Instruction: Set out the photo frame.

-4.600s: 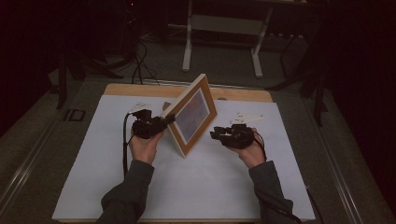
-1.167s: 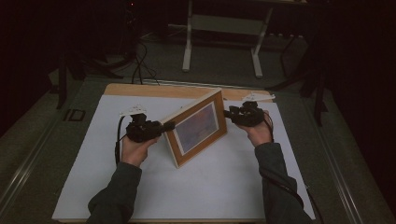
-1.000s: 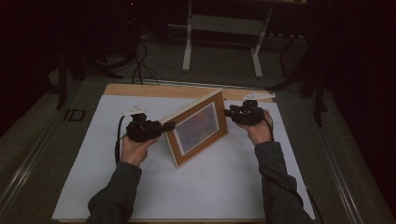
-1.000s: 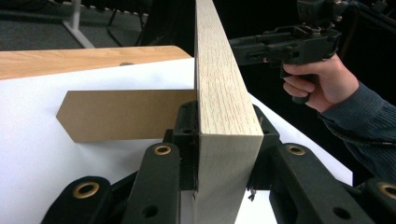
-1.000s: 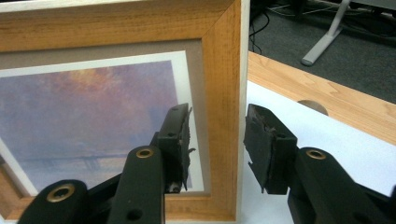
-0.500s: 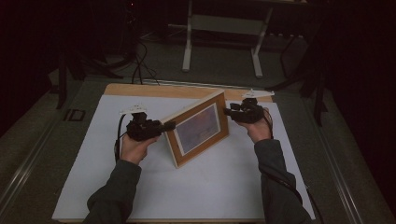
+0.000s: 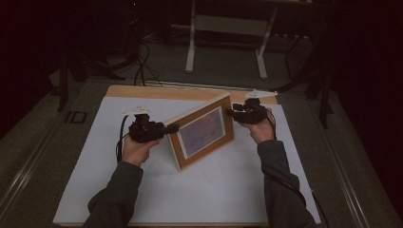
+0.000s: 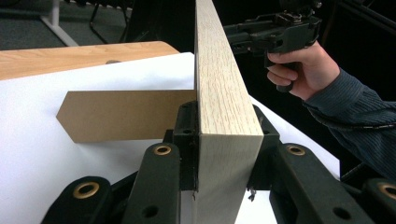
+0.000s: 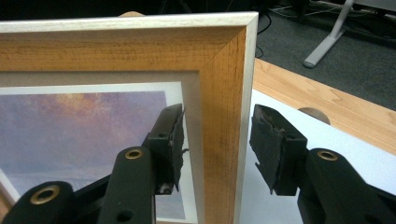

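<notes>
High view first: the table (image 7: 142,209) carries a white sheet, and a picture frame (image 7: 202,133) stands upright near its middle, propped on a brown stand flap (image 8: 121,114) behind it. The left gripper (image 7: 164,129) is clamped on the frame's left edge, pads tight against front and back. The right gripper (image 7: 234,113) straddles the frame's far right corner; its jaws have just been opening, and a gap shows beside each pad. My worry: with one side freed, any tug or twist from the left could tip the frame or fold the flap, and the right jaws could snag the corner while backing away.
</notes>
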`<state>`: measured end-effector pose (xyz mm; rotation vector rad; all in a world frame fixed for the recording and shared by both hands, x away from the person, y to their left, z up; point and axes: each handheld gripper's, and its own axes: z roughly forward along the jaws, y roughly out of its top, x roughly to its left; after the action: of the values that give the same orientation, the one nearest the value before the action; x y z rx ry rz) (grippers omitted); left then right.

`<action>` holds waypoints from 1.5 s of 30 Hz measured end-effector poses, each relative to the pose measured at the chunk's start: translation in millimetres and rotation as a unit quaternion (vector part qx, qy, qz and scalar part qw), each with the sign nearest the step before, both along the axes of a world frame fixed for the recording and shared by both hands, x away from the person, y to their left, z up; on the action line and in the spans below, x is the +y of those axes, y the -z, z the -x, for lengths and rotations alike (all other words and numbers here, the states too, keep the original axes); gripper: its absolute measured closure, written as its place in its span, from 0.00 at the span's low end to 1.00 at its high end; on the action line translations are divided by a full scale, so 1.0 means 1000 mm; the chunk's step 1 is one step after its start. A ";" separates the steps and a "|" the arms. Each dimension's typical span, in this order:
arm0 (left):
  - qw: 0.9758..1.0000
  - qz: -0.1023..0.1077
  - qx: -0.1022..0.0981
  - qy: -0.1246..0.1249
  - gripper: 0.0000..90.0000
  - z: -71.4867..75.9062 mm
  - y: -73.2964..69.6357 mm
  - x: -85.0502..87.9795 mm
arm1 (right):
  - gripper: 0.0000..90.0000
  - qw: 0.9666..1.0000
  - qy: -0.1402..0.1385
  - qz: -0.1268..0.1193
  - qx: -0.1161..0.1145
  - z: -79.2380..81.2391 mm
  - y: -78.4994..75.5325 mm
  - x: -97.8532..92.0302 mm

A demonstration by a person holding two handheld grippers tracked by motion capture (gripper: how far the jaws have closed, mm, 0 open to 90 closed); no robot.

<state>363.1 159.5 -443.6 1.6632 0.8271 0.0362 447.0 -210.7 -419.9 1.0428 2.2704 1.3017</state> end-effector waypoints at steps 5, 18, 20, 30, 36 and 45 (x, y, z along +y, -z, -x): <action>1.000 0.000 0.001 0.004 0.80 -0.001 0.000 0.001 | 0.60 1.000 -0.001 0.001 0.001 -0.001 0.000 0.001; 1.000 0.003 0.004 0.014 0.80 -0.004 0.001 0.002 | 0.59 1.000 0.000 0.002 0.003 -0.003 0.000 0.000; 1.000 0.004 0.005 0.015 0.80 -0.004 0.001 0.002 | 0.59 1.000 -0.002 0.003 0.002 -0.004 0.000 0.000; 1.000 0.007 0.006 0.023 0.80 -0.006 0.002 0.003 | 0.58 1.000 -0.004 0.004 0.003 -0.005 0.000 -0.001; 1.000 0.008 0.007 0.027 0.80 -0.008 0.002 0.004 | 0.59 1.000 -0.007 0.003 0.004 -0.005 -0.001 -0.002; 0.999 0.007 0.005 0.040 0.80 -0.011 0.002 0.004 | 0.61 1.000 -0.014 0.001 0.007 -0.006 -0.002 -0.003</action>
<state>374.4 163.9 -445.4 1.6834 0.7660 -0.0348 452.7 -213.7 -417.9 1.0275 2.3036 1.3073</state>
